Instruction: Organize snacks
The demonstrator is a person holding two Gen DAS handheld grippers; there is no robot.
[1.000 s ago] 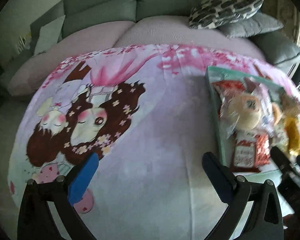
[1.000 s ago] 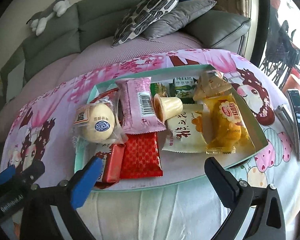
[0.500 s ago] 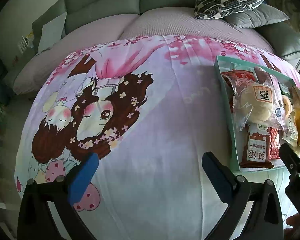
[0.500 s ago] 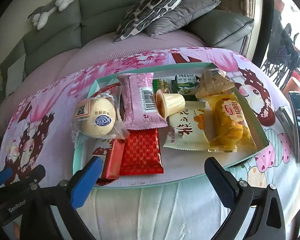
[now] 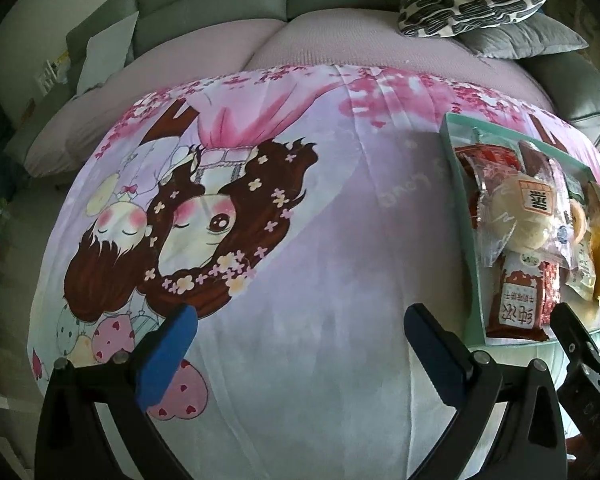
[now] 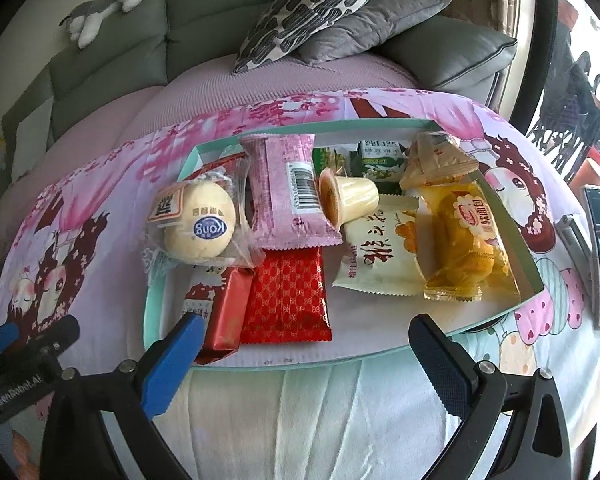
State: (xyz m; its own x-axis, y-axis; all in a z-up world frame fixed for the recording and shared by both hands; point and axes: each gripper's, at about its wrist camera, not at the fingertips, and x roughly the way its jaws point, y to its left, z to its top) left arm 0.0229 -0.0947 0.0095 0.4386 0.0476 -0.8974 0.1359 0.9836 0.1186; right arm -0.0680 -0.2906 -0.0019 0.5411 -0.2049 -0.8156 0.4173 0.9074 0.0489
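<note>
Closing in on the tray [image 6: 168, 280], the right gripper [image 6: 300, 356] is nearing the snacks, both grippers' jaws apart, the left gripper [image 5: 300, 344] hovering empty beside.

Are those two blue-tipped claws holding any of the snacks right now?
No, nothing is held. The left gripper is open over bare cloth, and the right gripper is open just short of the tray.

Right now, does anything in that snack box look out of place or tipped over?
Yes. The little jelly cup lies tipped on its side atop other packets, and the round bun packet overhangs the tray's left edge. Nothing looks spilled or torn.
</note>
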